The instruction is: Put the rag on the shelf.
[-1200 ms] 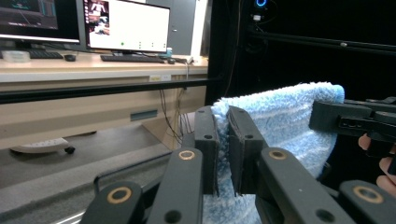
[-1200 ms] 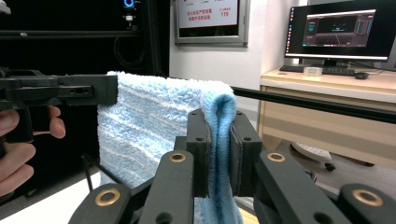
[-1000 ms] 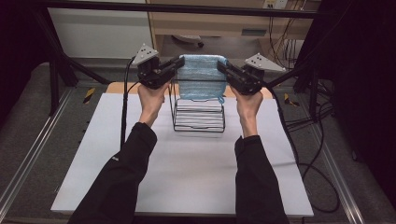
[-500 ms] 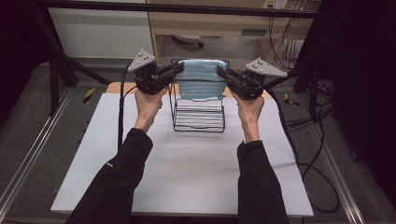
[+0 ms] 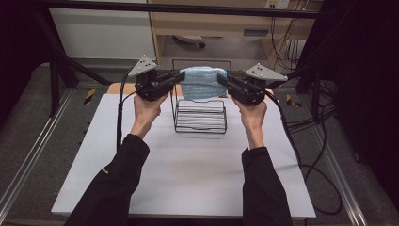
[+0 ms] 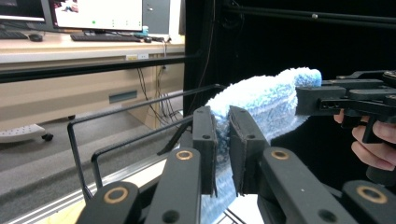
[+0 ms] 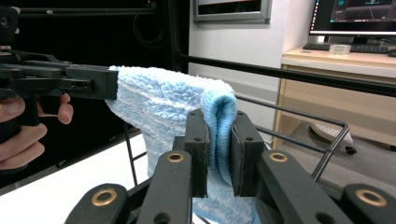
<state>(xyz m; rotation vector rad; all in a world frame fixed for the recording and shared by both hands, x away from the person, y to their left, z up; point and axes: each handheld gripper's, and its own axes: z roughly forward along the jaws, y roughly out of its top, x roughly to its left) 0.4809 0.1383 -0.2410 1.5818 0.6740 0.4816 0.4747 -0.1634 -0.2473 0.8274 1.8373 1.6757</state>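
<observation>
**Towel lifted higher above the rack**

Over the last second both hands have risen and drawn slightly toward the far side, carrying the towel (image 5: 203, 83) with them. It now hangs stretched between the two claws, above the far part of the wire rack (image 5: 200, 116) on the tabletop (image 5: 197, 169). The left claw (image 6: 222, 142) is clenched on the towel's left end, the right claw (image 7: 218, 140) on a folded right edge. The cloth sags little, so the pull looks even. Judging by this, the towel is being brought up to drape over the rack's tall far bar, and the lowering is not yet begun.
</observation>
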